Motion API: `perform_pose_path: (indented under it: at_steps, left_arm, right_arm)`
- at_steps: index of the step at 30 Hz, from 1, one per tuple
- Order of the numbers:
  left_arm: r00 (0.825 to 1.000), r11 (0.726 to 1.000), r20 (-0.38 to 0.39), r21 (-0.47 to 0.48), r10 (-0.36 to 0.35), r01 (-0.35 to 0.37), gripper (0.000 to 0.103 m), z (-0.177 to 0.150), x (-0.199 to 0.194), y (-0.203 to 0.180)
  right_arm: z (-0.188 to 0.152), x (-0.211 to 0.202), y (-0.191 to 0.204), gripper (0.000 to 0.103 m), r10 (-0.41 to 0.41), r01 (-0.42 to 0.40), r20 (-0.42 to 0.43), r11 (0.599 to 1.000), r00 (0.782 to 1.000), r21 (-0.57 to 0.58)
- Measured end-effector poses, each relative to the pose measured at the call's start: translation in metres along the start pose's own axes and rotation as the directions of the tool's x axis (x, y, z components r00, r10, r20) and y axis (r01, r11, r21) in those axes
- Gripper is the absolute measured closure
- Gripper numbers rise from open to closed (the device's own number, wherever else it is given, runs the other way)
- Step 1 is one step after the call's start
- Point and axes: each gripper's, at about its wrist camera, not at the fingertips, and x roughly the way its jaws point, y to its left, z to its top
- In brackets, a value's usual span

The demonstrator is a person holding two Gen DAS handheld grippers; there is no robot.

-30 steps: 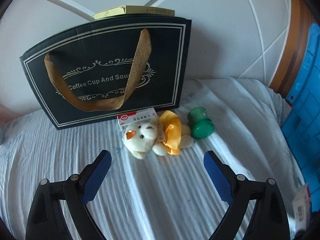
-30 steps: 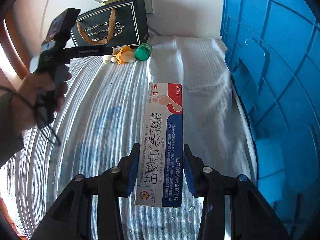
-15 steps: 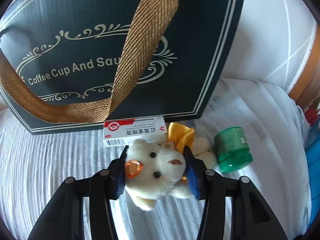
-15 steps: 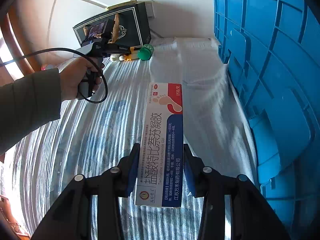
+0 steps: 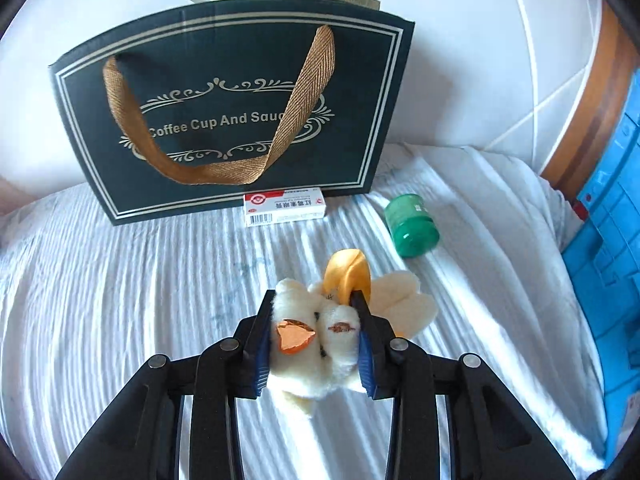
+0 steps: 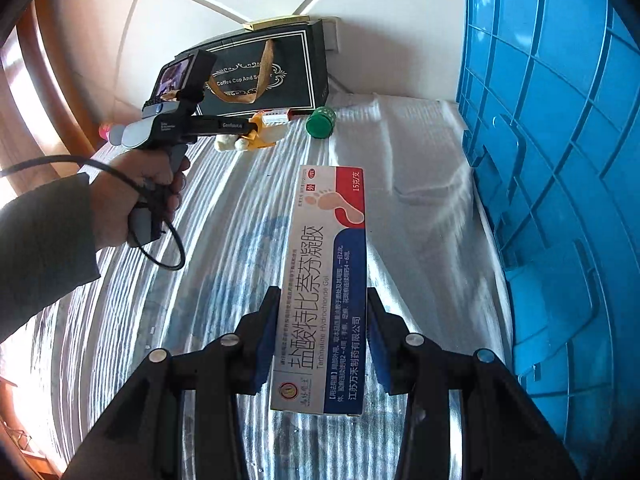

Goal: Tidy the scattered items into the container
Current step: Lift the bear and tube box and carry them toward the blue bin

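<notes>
We count one plush bear [image 5: 316, 340] clamped in our left gripper [image 5: 314, 312], one gel box [image 6: 326, 292] pinched by our right gripper [image 6: 322, 336], long axis pointing straight ahead, and beyond the left fingertips one small medicine box [image 5: 285, 206] and one green jar [image 5: 412, 226].

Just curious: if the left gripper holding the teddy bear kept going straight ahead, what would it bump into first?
Probably the small red-and-white medicine box, with the dark gift bag right behind it; depth is hard to judge. The left gripper clamps the teddy bear.
</notes>
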Motion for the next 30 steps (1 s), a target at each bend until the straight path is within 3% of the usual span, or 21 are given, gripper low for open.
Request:
perform_pose_path:
  at_steps: [10,30]
  left_arm:
    - [1.0,1.0,0.007,-0.003,0.03,-0.03,0.07,-0.029,-0.094,0.005]
    - [0.984,0.978,0.091,-0.162,0.15,-0.134,0.069,-0.094,-0.322,0.015]
  right_arm:
    - [-0.001,-0.038,0.038,0.063,0.024,-0.024,-0.005,1.0,1.0,-0.006]
    - [0.002,-0.145,0.104,0.063,0.1,-0.088,0.069,0.983,0.993,-0.159]
